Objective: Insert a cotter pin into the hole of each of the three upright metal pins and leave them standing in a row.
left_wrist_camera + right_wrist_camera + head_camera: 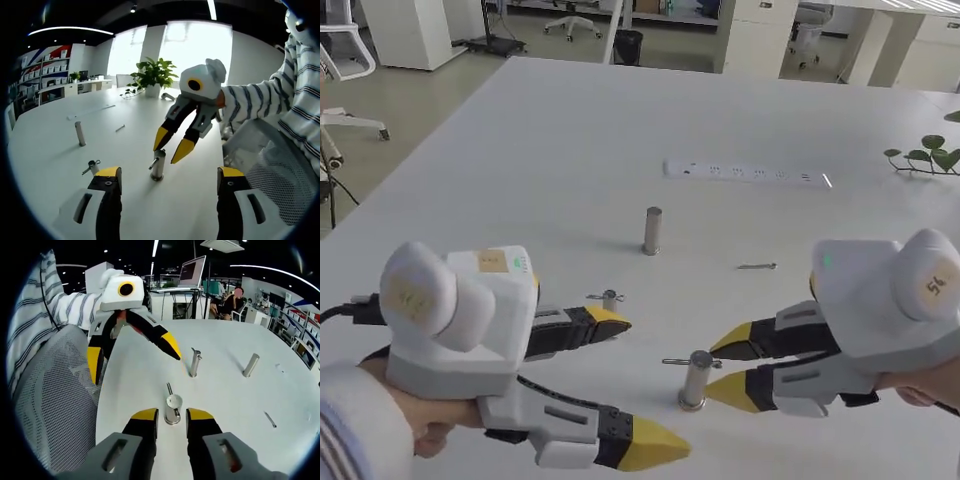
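Right gripper (728,367): jaws parted, tips just beside the metal pin (696,380) at the worktop's (570,130) near edge (cotter pin (678,361) seated). Left gripper (642,384): spread wide, empty. Closing off-centre could topple this pin; far pin (652,230) not yet fitted.

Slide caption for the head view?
Open right gripper at the nearest upright grey metal pin, a thin cotter pin through it; a loose cotter pin lies beyond.

Three pins: near pin (695,380) at the right claw (712,371), left pin (610,299) beside the left claw (655,385), far pin (652,231) beyond. Three cotters: near cotter (676,361), left cotter (598,296), loose cotter (757,266). One strip (745,171), one plant (927,155).
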Available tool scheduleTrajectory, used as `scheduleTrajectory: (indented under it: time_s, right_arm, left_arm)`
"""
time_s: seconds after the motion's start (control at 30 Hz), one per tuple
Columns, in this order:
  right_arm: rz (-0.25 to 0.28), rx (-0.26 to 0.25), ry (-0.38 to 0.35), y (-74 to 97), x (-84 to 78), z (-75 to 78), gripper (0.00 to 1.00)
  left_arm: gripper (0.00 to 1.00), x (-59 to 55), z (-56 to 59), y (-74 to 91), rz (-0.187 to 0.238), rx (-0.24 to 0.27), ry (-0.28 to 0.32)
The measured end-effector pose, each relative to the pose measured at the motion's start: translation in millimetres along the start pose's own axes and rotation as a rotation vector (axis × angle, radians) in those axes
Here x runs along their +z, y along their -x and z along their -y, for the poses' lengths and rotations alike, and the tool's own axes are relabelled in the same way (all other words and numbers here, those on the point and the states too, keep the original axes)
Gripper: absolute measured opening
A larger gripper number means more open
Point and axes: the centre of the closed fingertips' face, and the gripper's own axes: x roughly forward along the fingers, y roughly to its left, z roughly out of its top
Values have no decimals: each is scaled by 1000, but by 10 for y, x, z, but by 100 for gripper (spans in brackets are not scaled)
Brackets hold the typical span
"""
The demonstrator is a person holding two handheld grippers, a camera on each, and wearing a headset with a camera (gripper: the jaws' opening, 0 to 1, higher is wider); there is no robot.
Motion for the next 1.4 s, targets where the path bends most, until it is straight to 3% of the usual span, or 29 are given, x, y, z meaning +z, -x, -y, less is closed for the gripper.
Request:
scheduleTrajectory:
  time_s: [0.23,0.4,0.57,0.6,0.67,1.4]
  right_arm:
    - [0,4,0,-34,11,-1,19]
    - [-5,15,4,-71,17,-8,20]
    - [-9,16,5,-102,15,1,20]
    - [-9,17,2,-108,14,4,20]
    - [-9,17,-1,-118,13,5,20]
    - [-18,31,-11,-181,-25,3,20]
  left_arm:
    - [91,-77,21,129,-17,11,19]
    - [98,-218,-52,247,-53,47,36]
    - [99,-319,-80,318,-84,67,49]
    - [99,-370,-130,339,-105,95,37]
    - [99,-409,-142,355,-118,99,28]
    - [99,-486,-115,417,-115,109,81]
